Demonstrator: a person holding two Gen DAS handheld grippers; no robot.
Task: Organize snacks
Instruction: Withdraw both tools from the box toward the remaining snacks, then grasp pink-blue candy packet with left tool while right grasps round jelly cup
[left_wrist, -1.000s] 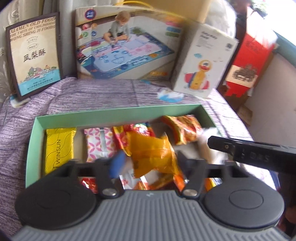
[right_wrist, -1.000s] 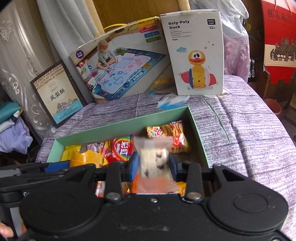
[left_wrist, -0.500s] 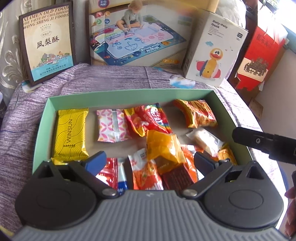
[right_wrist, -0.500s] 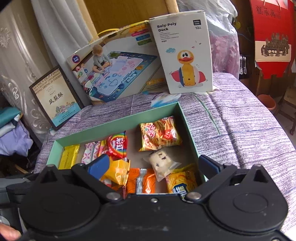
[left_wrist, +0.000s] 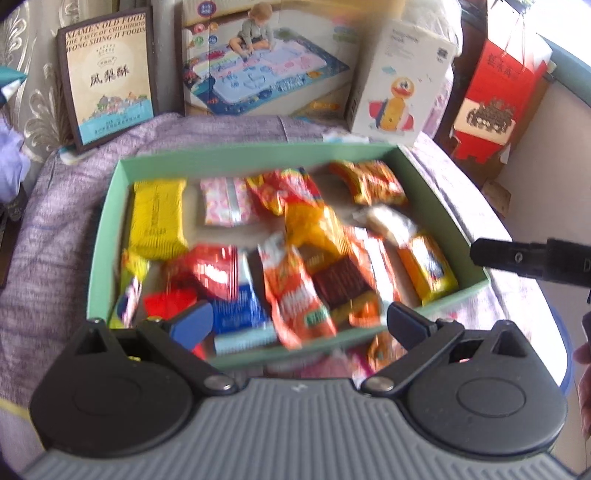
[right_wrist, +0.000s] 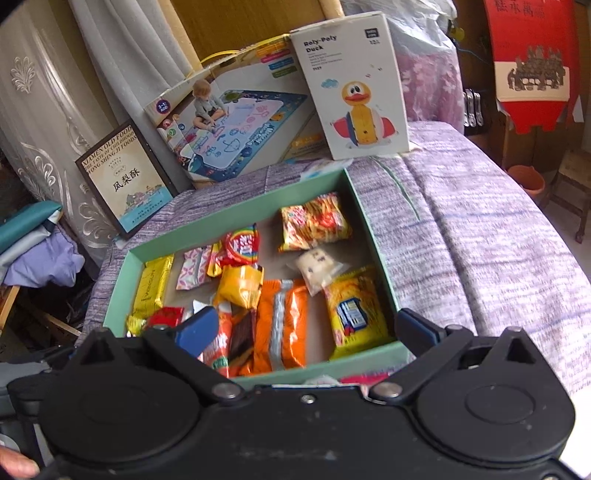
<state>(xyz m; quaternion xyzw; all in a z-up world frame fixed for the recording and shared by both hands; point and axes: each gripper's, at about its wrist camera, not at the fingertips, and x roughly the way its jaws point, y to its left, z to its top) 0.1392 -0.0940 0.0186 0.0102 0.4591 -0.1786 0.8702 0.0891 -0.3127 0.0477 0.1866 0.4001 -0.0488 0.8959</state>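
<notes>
A green box on the purple cloth holds several snack packets. Among them are a yellow packet, an orange-yellow packet, a clear pack with a pale snack and a yellow noodle-print pack. My left gripper is open and empty, held above the box's near edge. My right gripper is open and empty, also above the near edge. It shows as a black bar at the right of the left wrist view.
Behind the box stand a framed pastry box, a play-mat box and a Roly-Poly Duck box. A red carton stands off the table's right side. More wrappers lie in front of the box's near wall.
Both grippers opened and let go of their packets, which now lie in the box. Both have drawn back and up from the box.
</notes>
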